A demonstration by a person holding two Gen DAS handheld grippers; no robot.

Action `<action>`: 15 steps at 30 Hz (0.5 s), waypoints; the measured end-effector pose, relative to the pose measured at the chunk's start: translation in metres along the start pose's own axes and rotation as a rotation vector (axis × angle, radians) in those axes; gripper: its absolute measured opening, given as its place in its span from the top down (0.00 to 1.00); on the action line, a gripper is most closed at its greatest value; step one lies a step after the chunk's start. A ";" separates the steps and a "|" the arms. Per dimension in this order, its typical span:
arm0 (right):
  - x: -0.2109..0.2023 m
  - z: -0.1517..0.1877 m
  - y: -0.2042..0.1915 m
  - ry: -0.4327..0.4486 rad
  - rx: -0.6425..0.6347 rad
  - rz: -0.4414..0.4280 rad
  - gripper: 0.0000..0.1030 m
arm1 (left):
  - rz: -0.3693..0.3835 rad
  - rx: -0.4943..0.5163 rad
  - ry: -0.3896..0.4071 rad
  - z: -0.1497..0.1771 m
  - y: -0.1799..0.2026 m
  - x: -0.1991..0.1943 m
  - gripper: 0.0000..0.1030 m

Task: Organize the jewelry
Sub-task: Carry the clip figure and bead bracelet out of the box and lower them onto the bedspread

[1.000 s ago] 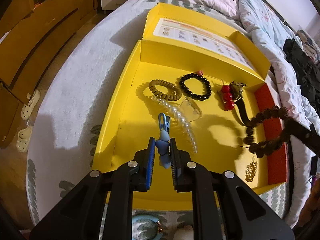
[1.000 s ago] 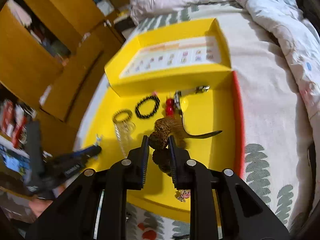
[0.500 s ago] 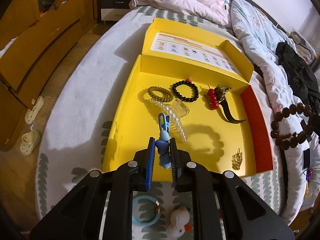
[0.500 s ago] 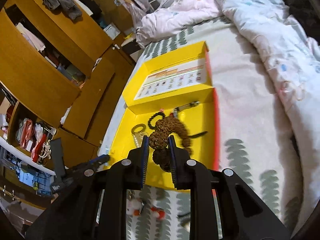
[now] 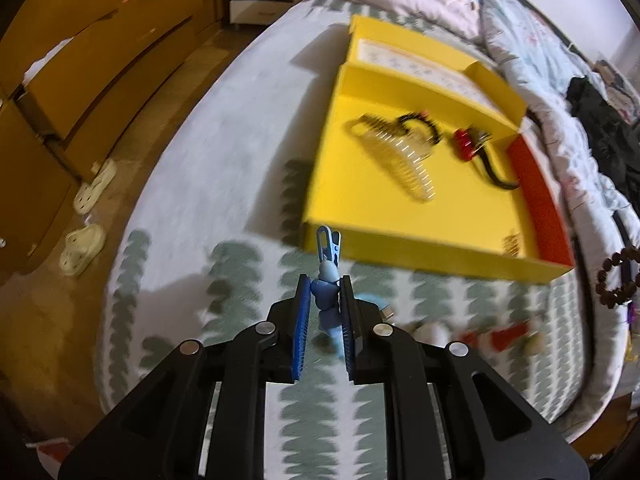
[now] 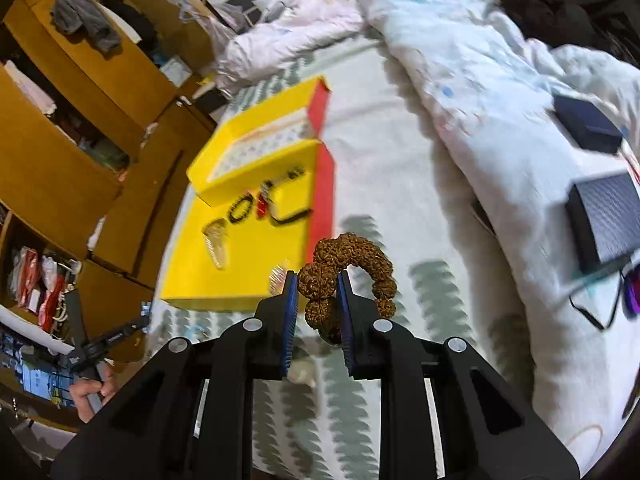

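Now, my left gripper [image 5: 325, 304]: squeezed on my blue clip [image 5: 329, 268];
my right gripper [image 6: 317, 304]: squeezed on my brown beads [image 6: 347, 270]

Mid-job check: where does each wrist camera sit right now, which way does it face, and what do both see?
Left wrist: behind the left gripper, shut on a blue clip; faces across the bed to the yellow tray, wardrobe left.
Right wrist: behind the right gripper, shut on a brown bead bracelet; faces the tray, duvet right; a hand shows bottom left.
Shared: tray and bed.
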State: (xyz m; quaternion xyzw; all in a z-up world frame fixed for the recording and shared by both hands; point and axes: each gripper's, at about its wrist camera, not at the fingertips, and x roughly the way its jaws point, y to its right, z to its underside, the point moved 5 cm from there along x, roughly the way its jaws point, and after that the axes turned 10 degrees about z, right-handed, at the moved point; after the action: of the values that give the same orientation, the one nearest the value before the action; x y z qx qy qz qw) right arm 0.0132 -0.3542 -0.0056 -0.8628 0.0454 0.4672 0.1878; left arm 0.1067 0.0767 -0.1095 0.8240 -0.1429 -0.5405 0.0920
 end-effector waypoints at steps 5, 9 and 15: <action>0.016 0.020 0.020 -0.053 0.024 0.047 0.80 | -0.046 -0.008 -0.049 0.016 -0.017 0.019 0.86; 0.029 0.028 0.031 -0.086 0.036 0.085 0.80 | -0.082 -0.006 -0.090 0.024 -0.023 0.036 0.86; 0.063 0.038 0.013 -0.150 -0.014 0.116 0.80 | -0.103 -0.004 -0.114 0.025 -0.018 0.052 0.86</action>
State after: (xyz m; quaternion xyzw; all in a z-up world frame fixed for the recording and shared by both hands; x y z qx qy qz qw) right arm 0.0147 -0.3458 -0.0797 -0.8226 0.0779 0.5409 0.1571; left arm 0.1056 0.0757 -0.1702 0.7979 -0.1042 -0.5910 0.0571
